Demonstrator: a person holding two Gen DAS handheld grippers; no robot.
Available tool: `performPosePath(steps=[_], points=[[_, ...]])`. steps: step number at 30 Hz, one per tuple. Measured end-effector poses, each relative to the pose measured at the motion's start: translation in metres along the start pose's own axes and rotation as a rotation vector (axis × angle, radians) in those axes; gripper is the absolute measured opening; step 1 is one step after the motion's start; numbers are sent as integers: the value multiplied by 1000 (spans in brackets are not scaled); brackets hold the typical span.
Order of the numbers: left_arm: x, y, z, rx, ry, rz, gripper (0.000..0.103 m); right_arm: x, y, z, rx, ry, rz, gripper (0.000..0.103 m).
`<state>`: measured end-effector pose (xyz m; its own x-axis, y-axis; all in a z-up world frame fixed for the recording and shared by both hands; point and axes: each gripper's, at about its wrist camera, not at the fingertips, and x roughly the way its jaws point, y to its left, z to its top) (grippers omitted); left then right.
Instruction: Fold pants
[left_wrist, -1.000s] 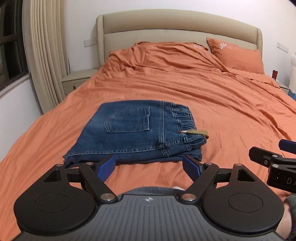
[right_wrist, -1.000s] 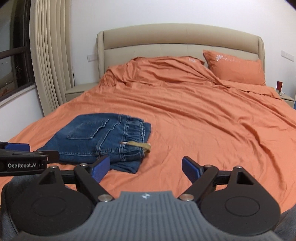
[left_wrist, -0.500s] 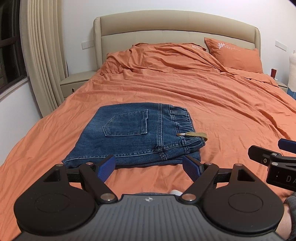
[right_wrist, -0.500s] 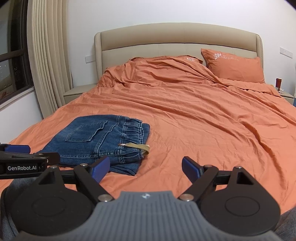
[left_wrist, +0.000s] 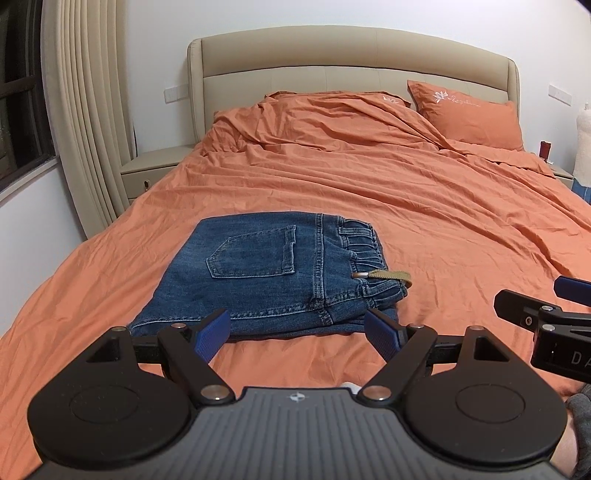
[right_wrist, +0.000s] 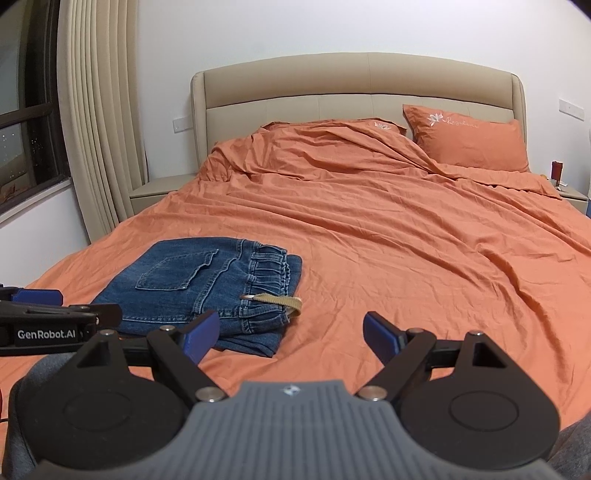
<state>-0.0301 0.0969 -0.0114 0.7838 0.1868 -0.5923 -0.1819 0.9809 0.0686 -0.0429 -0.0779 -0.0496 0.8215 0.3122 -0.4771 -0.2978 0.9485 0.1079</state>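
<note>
The bed is covered in a rumpled orange sheet, with 1 orange pillow against the beige headboard. Cream curtains hang at the left by a low nightstand. Nothing lies between the tools and the jeans, which sit folded in a flat blue stack on the near left part of the bed, back pocket up, a tan drawstring trailing off the waistband. The left gripper hangs just short of the jeans' near edge, jaws spread wide, holding nothing. The right gripper is equally wide apart and empty, over bare sheet beside the stack.
</note>
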Motion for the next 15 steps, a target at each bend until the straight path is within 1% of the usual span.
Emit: performPosePath(steps=[15], points=[[-3,-1,-1,5,2,-1,96,-3,0,0,1,-4,-2,81]])
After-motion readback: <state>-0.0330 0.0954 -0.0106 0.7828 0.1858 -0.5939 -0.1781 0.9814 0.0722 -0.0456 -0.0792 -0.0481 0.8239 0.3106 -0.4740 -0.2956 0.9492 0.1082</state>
